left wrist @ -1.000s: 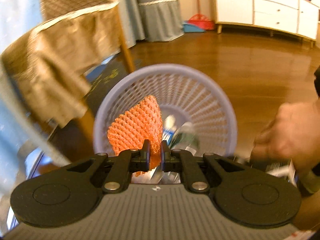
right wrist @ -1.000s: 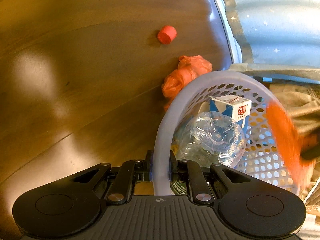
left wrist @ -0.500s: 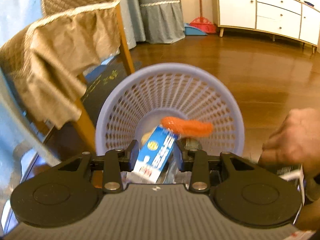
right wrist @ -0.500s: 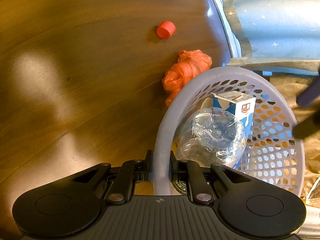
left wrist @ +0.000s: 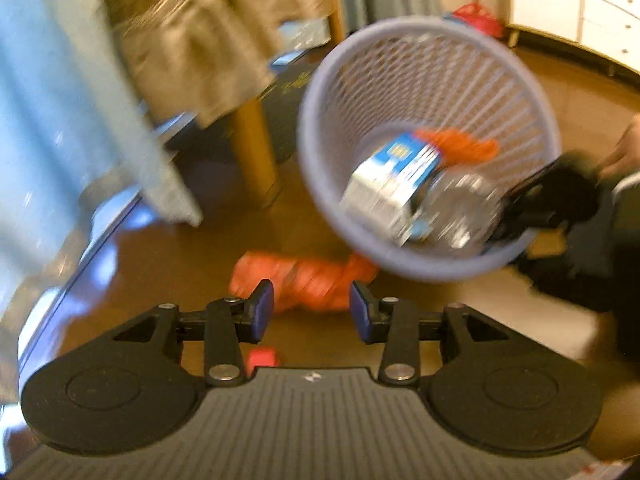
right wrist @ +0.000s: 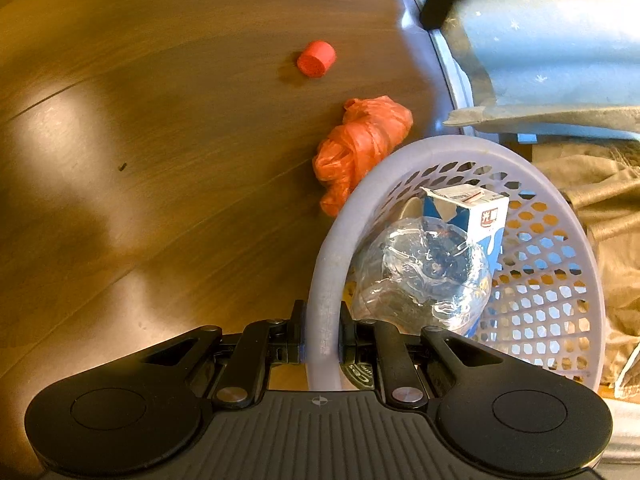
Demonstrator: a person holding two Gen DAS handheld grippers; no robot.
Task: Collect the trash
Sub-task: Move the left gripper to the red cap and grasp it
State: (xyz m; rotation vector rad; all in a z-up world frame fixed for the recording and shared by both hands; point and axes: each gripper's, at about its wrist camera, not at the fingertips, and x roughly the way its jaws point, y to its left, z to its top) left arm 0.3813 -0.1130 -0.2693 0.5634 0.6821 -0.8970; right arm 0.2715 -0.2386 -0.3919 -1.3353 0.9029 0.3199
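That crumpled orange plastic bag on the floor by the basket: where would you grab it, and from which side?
Judging by its pose, the orange bag is best pinched across its twisted middle, coming down from above on the open-floor side. It lies flat on the wood, one end close against the basket, so that side is blocked. The open left gripper already points down at it; soft folds should bunch easily between the pads.

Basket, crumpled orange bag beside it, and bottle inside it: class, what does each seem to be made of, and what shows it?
Basket: probably moulded plastic, matt lilac; regular punched holes and a smooth rolled rim.
Orange bag: seemingly thin plastic film, slightly glossy; it crumples into soft, translucent folds.
Bottle: likely clear thin plastic; see-through, dented, with bright highlights.
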